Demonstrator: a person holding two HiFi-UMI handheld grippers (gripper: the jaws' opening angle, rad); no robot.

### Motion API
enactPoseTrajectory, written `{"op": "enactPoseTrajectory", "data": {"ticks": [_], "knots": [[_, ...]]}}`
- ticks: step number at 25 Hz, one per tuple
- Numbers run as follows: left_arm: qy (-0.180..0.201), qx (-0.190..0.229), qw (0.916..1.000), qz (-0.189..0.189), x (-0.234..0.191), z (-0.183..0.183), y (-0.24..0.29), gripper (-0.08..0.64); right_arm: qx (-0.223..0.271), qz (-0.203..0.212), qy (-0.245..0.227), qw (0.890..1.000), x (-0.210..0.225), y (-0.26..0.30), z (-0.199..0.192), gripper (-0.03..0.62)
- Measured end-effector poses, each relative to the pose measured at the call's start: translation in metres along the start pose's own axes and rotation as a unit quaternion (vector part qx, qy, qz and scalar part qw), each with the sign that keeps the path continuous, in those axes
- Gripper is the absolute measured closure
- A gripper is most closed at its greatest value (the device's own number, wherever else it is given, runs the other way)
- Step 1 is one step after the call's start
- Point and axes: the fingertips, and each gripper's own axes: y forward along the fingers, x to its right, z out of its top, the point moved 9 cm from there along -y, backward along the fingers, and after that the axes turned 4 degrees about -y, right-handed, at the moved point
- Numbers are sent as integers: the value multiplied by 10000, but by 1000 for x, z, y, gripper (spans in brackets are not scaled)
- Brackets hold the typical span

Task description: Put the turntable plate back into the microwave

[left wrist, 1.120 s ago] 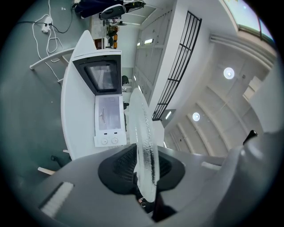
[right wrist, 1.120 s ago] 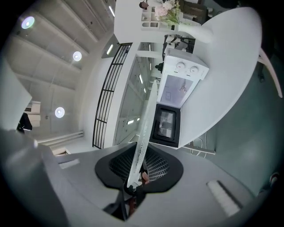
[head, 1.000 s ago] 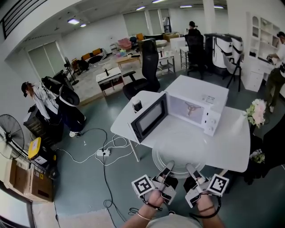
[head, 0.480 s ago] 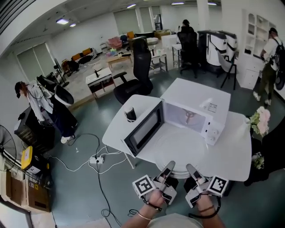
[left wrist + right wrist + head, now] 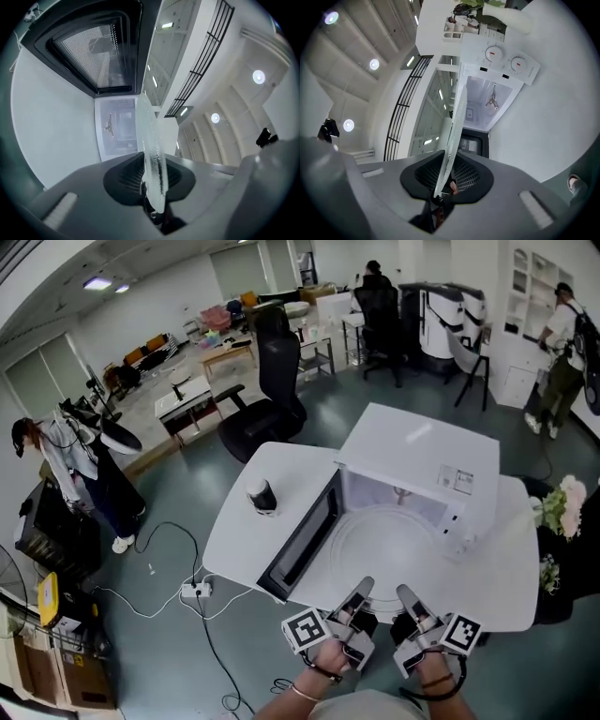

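The clear glass turntable plate (image 5: 384,545) hangs level in front of the white microwave (image 5: 422,460), its far edge at the mouth of the open cavity. The microwave's door (image 5: 300,535) stands swung out to the left. My left gripper (image 5: 361,589) is shut on the plate's near rim, and my right gripper (image 5: 405,596) is shut on the same rim beside it. In the left gripper view the plate (image 5: 152,154) runs edge-on from the left gripper (image 5: 152,187) toward the cavity (image 5: 115,126). In the right gripper view the plate (image 5: 452,136) points from the right gripper (image 5: 445,180) at the cavity (image 5: 490,101), below the two knobs (image 5: 501,56).
The microwave stands on a white table (image 5: 234,540), with a dark cup (image 5: 261,495) left of the door. Flowers (image 5: 567,507) sit at the table's right end. A black office chair (image 5: 262,409) stands behind, and cables with a power strip (image 5: 192,589) lie on the floor at left.
Both grippers and the plate have moved forward toward the microwave. The plate's far edge, earlier over the table's front, now reaches the cavity mouth.
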Motion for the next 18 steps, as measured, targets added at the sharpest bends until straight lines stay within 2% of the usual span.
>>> {"op": "enactPoseTrajectory", "data": {"ticks": [4, 9, 13, 16, 18], "knots": [[-106, -170, 9998, 81, -10, 18, 14, 518, 128, -153, 38, 9998, 9, 17, 3, 537], [73, -429, 9988, 205, -26, 32, 22, 515, 254, -357, 38, 9990, 20, 25, 2, 537], [35, -544, 9984, 152, -39, 33, 31, 514, 326, -338, 63, 9989, 29, 28, 3, 537], [443, -698, 9966, -1, -44, 38, 38, 512, 358, -242, 50, 9991, 42, 28, 3, 537], [574, -728, 9957, 1, -45, 41, 45, 511, 375, -194, 120, 9990, 49, 31, 6, 537]]}}
